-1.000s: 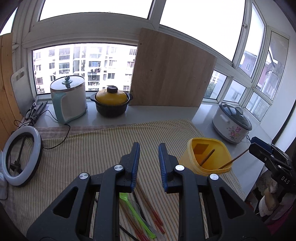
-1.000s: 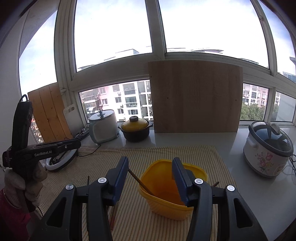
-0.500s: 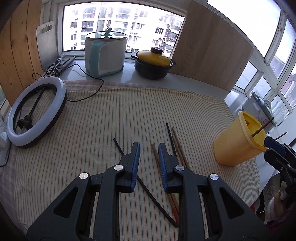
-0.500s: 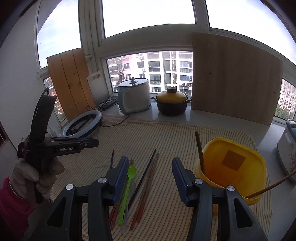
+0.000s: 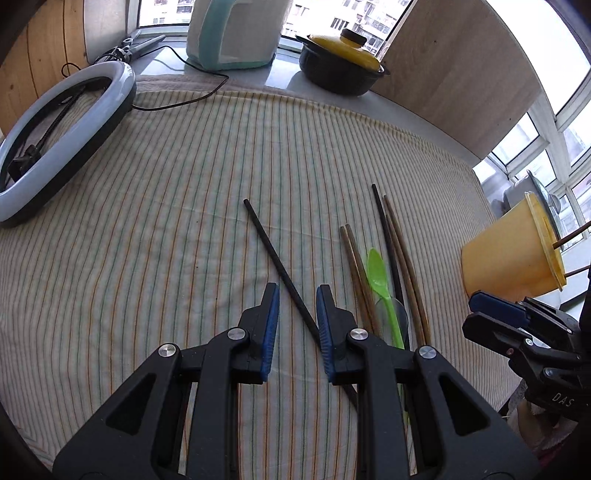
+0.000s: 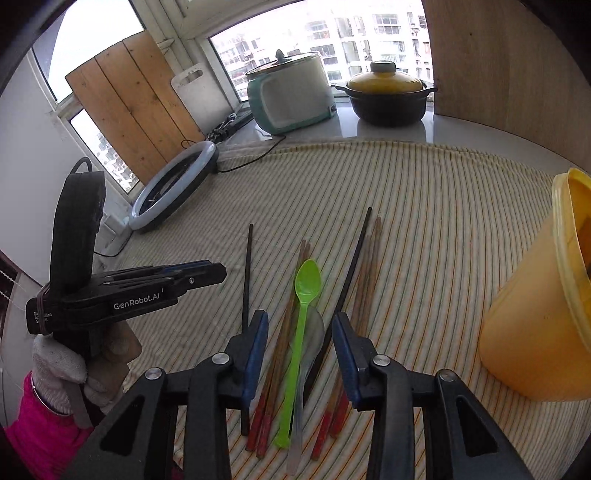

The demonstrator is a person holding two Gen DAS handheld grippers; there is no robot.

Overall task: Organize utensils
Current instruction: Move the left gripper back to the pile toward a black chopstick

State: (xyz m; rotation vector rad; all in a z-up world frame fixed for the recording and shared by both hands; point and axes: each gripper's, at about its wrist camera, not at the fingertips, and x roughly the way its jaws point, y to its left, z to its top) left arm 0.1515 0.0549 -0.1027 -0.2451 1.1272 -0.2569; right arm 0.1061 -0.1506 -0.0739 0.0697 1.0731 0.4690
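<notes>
Loose utensils lie on the striped cloth (image 5: 184, 221). A lone black chopstick (image 5: 273, 251) runs between the narrowly parted jaws of my left gripper (image 5: 297, 295), which hovers just over it without pressing. To its right lie brown chopsticks (image 5: 354, 258), a green spoon (image 5: 380, 273) and a second black chopstick (image 5: 386, 229). My right gripper (image 6: 301, 319) hangs over the green spoon (image 6: 304, 295), a clear spoon (image 6: 314, 332) and brown chopsticks (image 6: 295, 288); its jaws are closing and touch none of them. The yellow container (image 6: 535, 332) stands at the right with chopsticks (image 5: 569, 236) sticking out.
A ring light (image 5: 66, 122) lies at the cloth's far left with its cable. Behind the cloth stand a teal-and-white cooker (image 5: 229, 33), a black pot with a yellow lid (image 5: 343, 62) and a wooden board (image 5: 454, 74). A gloved hand (image 6: 55, 365) holds the left gripper.
Both grippers have dropped toward the cloth and tipped downward. The right one has left the yellow container, moved left over the utensil pile, and its jaws have narrowed.
</notes>
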